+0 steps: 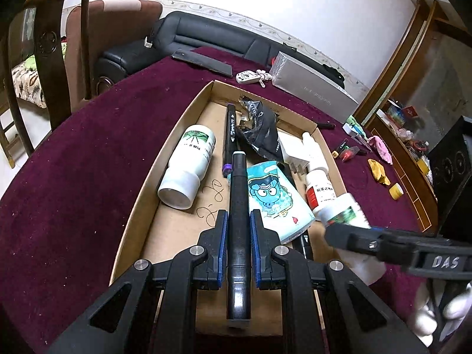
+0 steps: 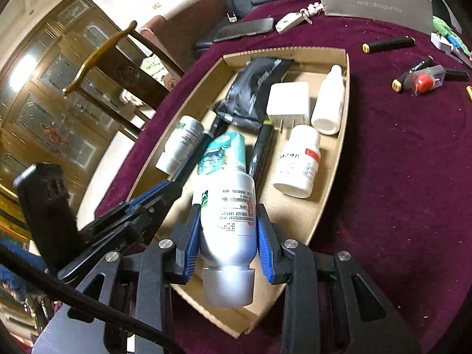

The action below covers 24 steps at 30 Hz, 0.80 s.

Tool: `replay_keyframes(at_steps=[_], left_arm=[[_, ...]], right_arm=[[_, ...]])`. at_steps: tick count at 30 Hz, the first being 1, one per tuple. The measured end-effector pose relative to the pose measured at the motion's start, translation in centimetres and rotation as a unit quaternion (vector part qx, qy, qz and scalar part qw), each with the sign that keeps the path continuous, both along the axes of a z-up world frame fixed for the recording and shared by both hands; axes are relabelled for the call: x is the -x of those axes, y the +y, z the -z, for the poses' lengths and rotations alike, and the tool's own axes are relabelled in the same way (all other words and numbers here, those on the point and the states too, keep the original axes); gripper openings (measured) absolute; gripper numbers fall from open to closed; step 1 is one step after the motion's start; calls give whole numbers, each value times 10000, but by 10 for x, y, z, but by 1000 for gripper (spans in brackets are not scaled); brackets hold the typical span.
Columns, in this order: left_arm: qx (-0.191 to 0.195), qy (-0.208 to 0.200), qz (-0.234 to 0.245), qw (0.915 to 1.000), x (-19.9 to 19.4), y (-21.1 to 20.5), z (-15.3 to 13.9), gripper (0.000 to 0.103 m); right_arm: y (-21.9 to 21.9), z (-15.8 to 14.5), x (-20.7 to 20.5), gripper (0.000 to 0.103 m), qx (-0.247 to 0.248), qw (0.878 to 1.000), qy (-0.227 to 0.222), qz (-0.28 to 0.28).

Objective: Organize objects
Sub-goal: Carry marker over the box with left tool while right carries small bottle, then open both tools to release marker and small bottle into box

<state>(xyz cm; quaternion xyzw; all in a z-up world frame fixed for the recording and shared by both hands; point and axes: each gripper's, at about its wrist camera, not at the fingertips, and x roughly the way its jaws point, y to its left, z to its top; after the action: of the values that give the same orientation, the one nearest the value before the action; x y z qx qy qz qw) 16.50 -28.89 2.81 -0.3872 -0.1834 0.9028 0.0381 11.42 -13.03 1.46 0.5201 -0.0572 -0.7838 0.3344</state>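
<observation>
- Clamping a black cylindrical marker pen (image 1: 238,236), the left gripper (image 1: 239,221) hovers over the shallow cardboard tray (image 1: 188,112).
- The right gripper (image 2: 227,230) pinches a white plastic bottle (image 2: 227,224) above that tray on the maroon tablecloth (image 2: 398,177).

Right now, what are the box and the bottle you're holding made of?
The box looks like plain brown cardboard: matte, with raw cut edges. The bottle in the right gripper seems to be white plastic, smooth and slightly glossy, with a printed label.
</observation>
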Motion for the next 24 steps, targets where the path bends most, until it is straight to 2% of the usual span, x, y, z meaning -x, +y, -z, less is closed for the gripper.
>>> replay_keyframes(at_steps=[13,24], left_arm=[[-76,1,-20,10000,0,-5,1,12],[-175,167,-21,9997,-7,-5,-10,12]], right_arm=[[-8,4,4,32,-668,9966,442,213],[-10,6,4,32,-846,9946,530,278]])
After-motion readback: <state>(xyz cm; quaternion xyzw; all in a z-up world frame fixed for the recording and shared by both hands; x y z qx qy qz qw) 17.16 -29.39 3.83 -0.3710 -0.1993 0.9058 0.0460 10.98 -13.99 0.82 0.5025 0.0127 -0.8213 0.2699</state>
